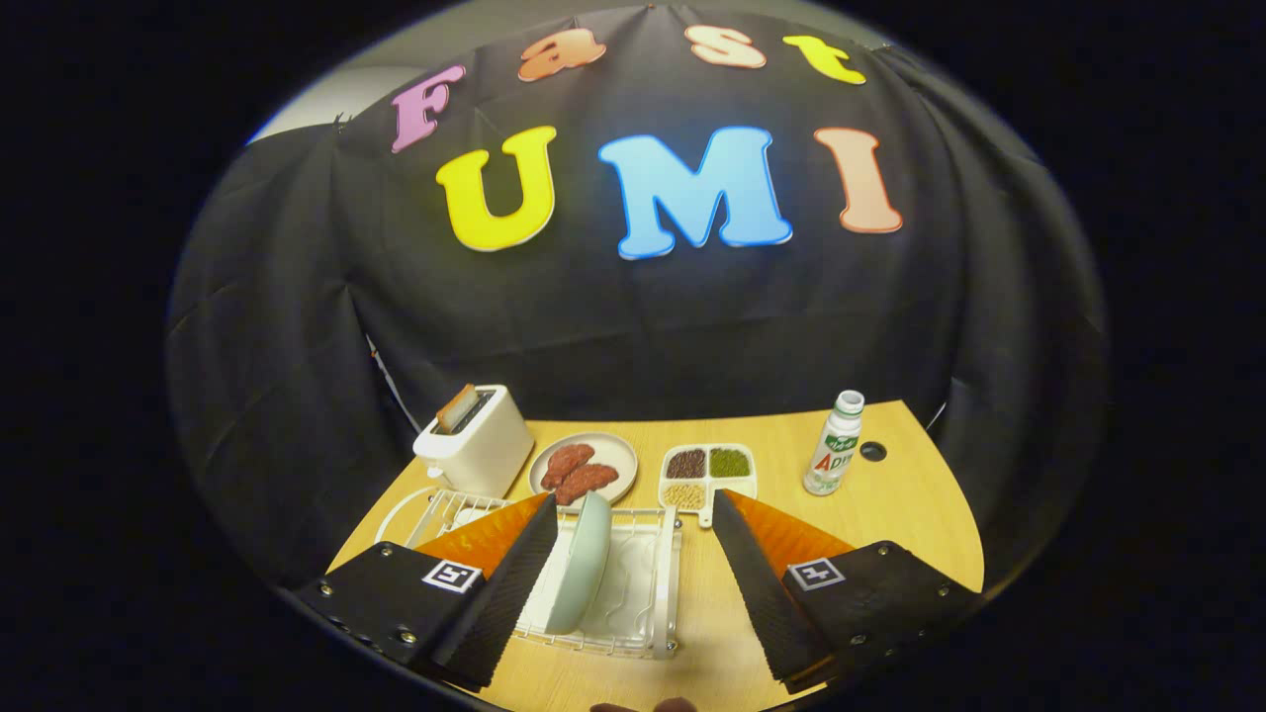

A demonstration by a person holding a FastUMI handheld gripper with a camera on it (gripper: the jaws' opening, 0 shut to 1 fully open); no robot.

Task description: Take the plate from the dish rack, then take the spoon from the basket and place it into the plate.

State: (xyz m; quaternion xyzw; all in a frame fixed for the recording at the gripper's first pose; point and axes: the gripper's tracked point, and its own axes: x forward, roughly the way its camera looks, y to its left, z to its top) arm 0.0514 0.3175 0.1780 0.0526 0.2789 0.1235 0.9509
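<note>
A pale green plate (584, 564) stands on edge in a white dish rack (661, 593) on the wooden table (890, 514). My gripper (634, 497) is open above the rack. The plate lies between the fingers, close to the left finger (504, 583) and well apart from the right one. A white wire basket (420, 509) sits left of the rack, mostly hidden behind the left finger; I cannot make out what is in it.
Beyond the rack stand a white toaster (475, 440) with a slice of toast in it, a beige plate of meat pieces (584, 470), and a white divided dish of grains (707, 475). A small white bottle (834, 445) stands to the right, beside a cable hole (872, 451).
</note>
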